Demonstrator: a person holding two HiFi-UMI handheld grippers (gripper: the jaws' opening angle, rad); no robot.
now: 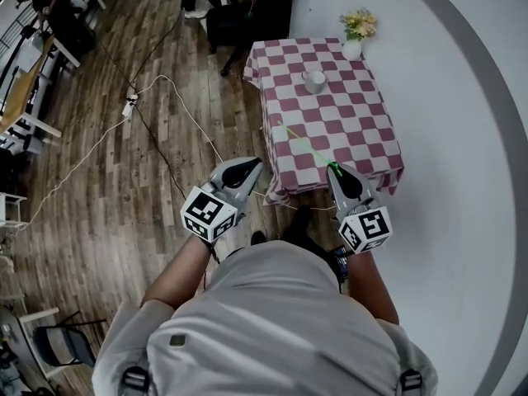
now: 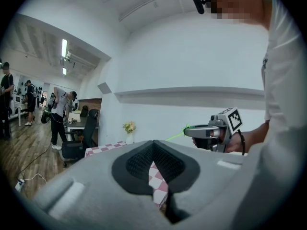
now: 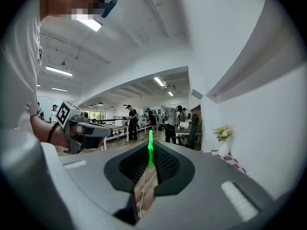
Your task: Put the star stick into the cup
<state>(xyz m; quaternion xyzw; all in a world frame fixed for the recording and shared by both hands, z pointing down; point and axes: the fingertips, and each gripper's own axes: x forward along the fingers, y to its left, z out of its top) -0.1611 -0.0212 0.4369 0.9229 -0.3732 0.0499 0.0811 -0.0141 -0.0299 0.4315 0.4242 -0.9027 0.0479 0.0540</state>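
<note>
A thin green star stick (image 1: 312, 148) juts from my right gripper (image 1: 334, 169), which is shut on its lower end. It slants up and left over the near part of the checkered table (image 1: 363, 139). In the right gripper view the stick (image 3: 150, 150) stands between the closed jaws. A small white cup (image 1: 314, 80) sits upright toward the far side of the table, well beyond the stick's tip. My left gripper (image 1: 256, 163) hangs off the table's near left corner, shut with nothing in it. The left gripper view shows the right gripper (image 2: 188, 131) with the stick (image 2: 175, 137).
A white vase of flowers (image 1: 355, 40) stands at the table's far right corner. White cables (image 1: 165, 89) run over the wooden floor on the left. A dark chair (image 1: 235, 19) stands behind the table. Several people stand at desks far left (image 2: 60, 114).
</note>
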